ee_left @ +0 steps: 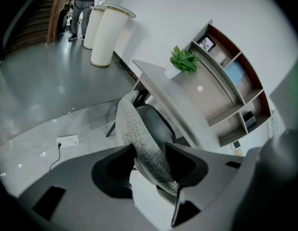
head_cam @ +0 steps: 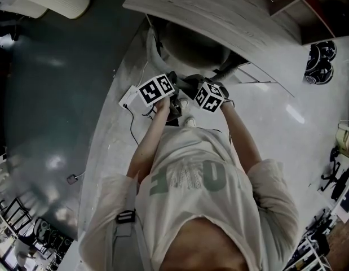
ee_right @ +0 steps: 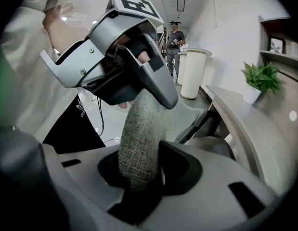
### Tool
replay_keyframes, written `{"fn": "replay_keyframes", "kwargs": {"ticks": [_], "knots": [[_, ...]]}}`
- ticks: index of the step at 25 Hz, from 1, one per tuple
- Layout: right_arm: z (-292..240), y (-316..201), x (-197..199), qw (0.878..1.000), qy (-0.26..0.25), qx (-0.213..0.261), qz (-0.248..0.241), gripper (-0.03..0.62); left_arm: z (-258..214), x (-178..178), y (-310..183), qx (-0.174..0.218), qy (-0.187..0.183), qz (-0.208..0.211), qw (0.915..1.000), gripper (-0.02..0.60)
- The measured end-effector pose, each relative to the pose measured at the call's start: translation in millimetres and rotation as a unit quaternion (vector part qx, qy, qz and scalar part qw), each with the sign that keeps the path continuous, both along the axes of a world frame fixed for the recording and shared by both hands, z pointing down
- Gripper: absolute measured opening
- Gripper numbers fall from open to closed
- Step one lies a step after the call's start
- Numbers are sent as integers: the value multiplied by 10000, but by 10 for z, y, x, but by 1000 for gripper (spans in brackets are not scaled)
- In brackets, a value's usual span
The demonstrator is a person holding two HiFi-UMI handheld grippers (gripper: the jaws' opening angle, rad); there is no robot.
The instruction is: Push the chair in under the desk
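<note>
- Two grippers sit on one chair (ee_left: 144, 129), both at its backrest. The left gripper (ee_left: 149, 150) has its jaws spread wide astride the rim. The right gripper (ee_right: 141, 162) pinches the woven edge.
- One desk (head_cam: 219, 10), with the chair's seat partly beneath its curved top.
- One potted plant (ee_left: 183, 61) on the desk, two white pedestals (ee_left: 108, 35) beyond it, and one power strip (ee_left: 67, 140) on the floor.
- Hidden: most of the chair's legs, and one right jaw behind the fabric.
</note>
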State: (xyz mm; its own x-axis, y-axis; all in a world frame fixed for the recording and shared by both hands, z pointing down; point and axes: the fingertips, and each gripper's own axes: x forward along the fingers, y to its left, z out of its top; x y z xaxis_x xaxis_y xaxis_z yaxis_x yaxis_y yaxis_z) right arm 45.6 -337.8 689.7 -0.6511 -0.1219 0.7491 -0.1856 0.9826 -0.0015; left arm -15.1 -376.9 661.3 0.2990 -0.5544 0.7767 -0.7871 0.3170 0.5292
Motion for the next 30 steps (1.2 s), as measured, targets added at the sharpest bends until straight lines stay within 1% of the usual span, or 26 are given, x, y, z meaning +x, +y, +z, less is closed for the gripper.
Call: {"fn": "replay_keyframes", "kwargs": {"ticks": [6, 11, 13, 16, 17, 19, 21, 22, 23, 25, 26, 28, 29, 30], "knots": [[2, 13, -5, 10000, -10, -6, 51, 117, 2, -3, 14, -1, -6, 61, 10000, 209], [12, 6, 5, 9998, -23, 26, 204, 117, 15, 8, 11, 12, 8, 97, 10000, 210], [36, -4, 11, 9994, -22, -149, 323, 125, 29, 7, 12, 31, 28, 69, 10000, 212], [52, -52, 66, 9957, 165, -574, 710, 230, 0, 6, 12, 130, 22, 35, 9999, 212], [38, -68, 89, 9945, 290, -561, 835, 247, -24, 4, 19, 170, -4, 58, 9998, 212], [-11, -103, 115, 9934, 443, -253, 1026, 253, -80, -6, 34, 214, -47, 128, 9997, 212], [-88, -113, 133, 9926, 469, 56, 1122, 253, -147, -24, 53, 251, 21, 116, 9996, 210], [-133, -102, 147, 9922, 501, 129, 1131, 253, -196, -43, 69, 302, 98, 62, 9995, 210], [-175, -86, 159, 9921, 572, 172, 1105, 253, -264, -74, 83, 393, 185, -18, 9991, 207], [-241, -64, 177, 9911, 890, 314, 938, 253, -474, -177, 69, 723, 277, -186, 9968, 195], [-265, -63, 178, 9894, 1127, 456, 799, 259, -611, -244, 31, 941, 229, -226, 9950, 189], [-324, -58, 151, 9836, 1551, 806, 453, 262, -906, -369, -75, 1381, 15, -197, 9902, 178], [-371, -47, 128, 9813, 1651, 939, 314, 262, -1054, -412, -129, 1590, -90, -163, 9871, 176], [-443, -37, 100, 9811, 1634, 1004, 258, 262, -1200, -442, -178, 1794, -175, -133, 9835, 176]]}}
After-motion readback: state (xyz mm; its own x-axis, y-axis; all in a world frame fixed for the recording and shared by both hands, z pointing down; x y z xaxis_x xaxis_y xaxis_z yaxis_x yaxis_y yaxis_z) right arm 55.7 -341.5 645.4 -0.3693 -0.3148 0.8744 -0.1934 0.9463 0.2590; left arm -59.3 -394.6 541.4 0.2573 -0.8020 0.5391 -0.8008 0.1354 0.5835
